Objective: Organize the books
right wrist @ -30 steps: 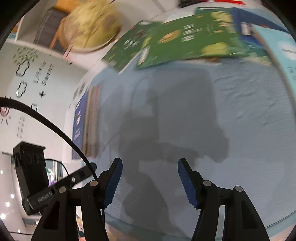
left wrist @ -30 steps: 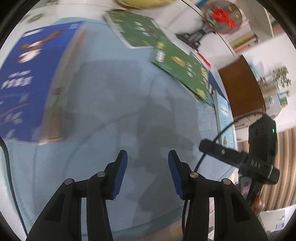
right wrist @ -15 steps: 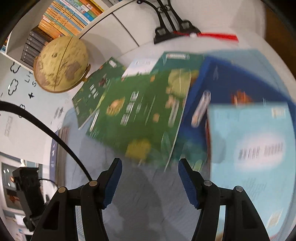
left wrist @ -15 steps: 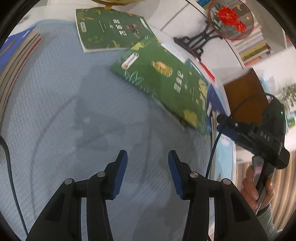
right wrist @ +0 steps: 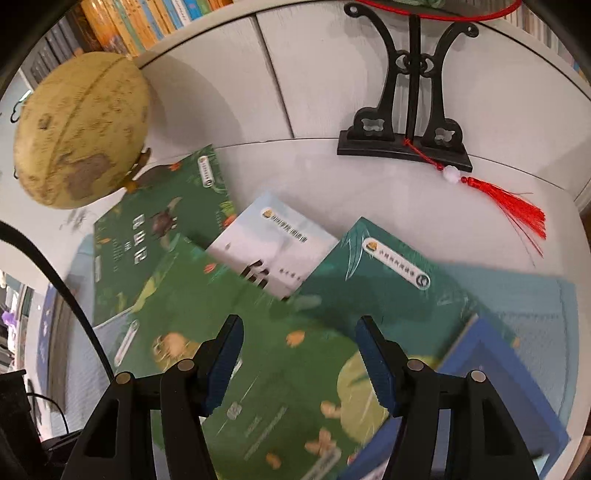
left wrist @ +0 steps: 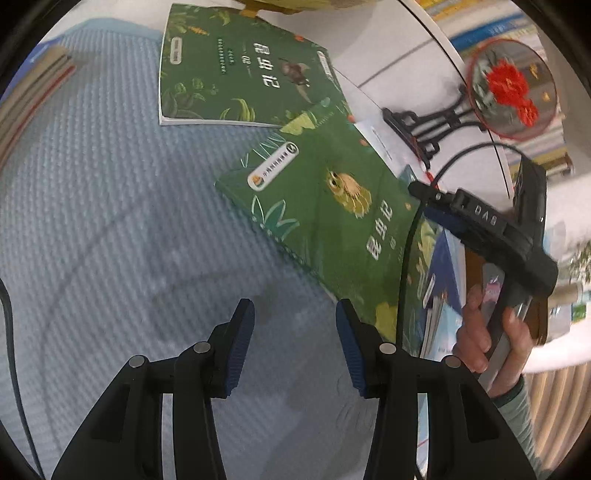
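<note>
Left hand-held gripper (left wrist: 293,345): jaws partly open, empty, above the blue mat (left wrist: 110,240) just beside a green book (left wrist: 332,206). Right hand-held gripper (right wrist: 299,363): jaws partly open, empty, over the overlapping books (right wrist: 280,369) lying on the counter (right wrist: 369,184) near the globe (right wrist: 81,125).

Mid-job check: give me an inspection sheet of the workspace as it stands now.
Surface: blue mat on a white table.
Job's things: overlapping loose books lying flat; book stack at the mat's edge.
Clutter: nothing seen.
Grippers: left gripper open over the mat; right gripper open over the books; both empty.
Cables: black cable over the books.
Surroundings: globe, fan stand, red tassel, bookshelf.
</note>
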Demonstrator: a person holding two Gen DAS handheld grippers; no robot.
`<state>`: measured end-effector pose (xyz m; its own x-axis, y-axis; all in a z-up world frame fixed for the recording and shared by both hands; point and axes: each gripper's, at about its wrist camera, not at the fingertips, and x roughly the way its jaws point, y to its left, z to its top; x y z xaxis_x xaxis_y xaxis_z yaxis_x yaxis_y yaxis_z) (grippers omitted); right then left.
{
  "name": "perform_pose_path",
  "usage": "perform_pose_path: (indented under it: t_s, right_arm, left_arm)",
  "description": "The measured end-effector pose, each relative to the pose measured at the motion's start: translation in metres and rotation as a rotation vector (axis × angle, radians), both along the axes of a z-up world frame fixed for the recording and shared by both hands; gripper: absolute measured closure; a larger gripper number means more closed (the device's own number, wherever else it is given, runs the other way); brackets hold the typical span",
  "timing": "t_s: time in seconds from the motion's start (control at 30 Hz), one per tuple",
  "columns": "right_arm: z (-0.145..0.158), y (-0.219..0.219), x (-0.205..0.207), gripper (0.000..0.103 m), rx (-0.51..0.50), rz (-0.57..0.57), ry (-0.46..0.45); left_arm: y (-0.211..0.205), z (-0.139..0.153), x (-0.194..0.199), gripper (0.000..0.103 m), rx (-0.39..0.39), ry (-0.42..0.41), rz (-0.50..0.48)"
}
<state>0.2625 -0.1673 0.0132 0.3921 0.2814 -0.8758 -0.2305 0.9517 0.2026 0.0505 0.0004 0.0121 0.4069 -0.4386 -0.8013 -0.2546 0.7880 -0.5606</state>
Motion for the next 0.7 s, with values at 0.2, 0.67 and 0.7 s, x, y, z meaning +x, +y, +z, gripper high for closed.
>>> perform_pose_path:
  t_s: [0.2, 0.67, 0.7]
  right_arm:
    - [-0.007, 0.006, -0.006, 0.039, -0.006, 0.038, 0.041]
    - [-0.022, 0.039, -0.151, 0.039, 0.131, 0.142, 0.19]
    - [-0.026, 0.043, -0.162, 0.038, 0.14, 0.14, 0.205]
  left_arm:
    - [0.006, 0.001, 0.005, 0.06, -0.026, -0.009, 0.009]
    - [0.04, 0.003, -0.046, 0.059, -0.016, -0.002, -0.073]
    - [0.039, 0.003, -0.053, 0.059, 0.016, -0.003, -0.077]
